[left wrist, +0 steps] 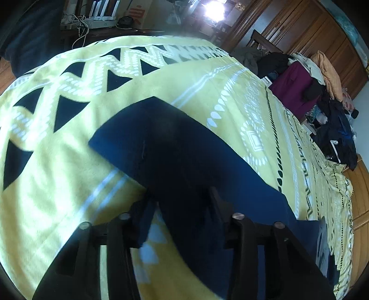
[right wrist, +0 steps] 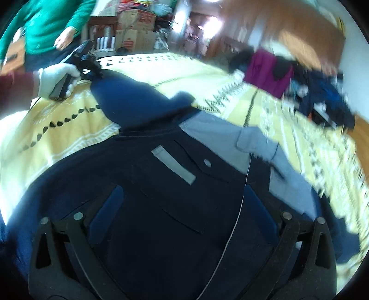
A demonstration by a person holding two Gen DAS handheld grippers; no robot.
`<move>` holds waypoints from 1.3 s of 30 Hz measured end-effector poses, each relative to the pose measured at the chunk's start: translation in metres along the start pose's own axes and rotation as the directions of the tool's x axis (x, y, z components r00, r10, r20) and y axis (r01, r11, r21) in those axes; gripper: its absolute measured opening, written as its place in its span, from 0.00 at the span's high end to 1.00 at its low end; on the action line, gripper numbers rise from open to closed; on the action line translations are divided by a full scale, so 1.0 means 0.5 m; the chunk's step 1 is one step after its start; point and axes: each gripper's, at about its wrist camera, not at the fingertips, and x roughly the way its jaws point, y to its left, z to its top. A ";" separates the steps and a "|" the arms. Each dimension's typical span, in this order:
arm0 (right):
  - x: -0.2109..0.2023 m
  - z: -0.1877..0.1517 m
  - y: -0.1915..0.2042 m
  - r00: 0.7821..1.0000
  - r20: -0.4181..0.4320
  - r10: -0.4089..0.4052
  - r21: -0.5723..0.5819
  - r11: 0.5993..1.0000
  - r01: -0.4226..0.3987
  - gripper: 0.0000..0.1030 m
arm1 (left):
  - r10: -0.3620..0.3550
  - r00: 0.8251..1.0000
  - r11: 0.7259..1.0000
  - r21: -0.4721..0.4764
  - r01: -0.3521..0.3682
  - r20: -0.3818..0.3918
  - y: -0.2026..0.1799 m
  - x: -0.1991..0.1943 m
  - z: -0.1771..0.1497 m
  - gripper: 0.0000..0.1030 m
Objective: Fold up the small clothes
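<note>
Garment, navy with grey panels, spread on yellow blanket. Left gripper pinches its sleeve; right gripper spread wide above body, holding nothing.

No readable text anywhere. Cardboard boxes at 12 o'clock in the right wrist view carry red printing, too blurred to read. Same for the box in the left view.

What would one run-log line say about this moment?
left gripper: shut on dark navy garment sleeve | right gripper: open over it | surface: yellow patterned blanket
</note>
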 end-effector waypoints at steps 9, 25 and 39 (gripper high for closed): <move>0.001 -0.080 -0.235 0.984 -0.061 0.166 0.489 0.864 -0.116 0.58 | -0.367 0.929 0.864 0.385 0.325 0.039 -0.373 -0.181 -0.083 0.95; -0.044 -0.238 -0.510 0.987 -0.045 0.156 0.719 0.690 -0.076 0.38 | -0.574 0.771 0.680 0.365 0.636 -0.274 -0.598 -0.224 -0.415 0.71; 0.065 -0.233 -0.596 0.986 -0.132 0.101 0.738 0.674 0.030 0.34 | -0.290 0.938 0.835 0.428 0.345 -0.190 -0.417 -0.198 -0.466 0.71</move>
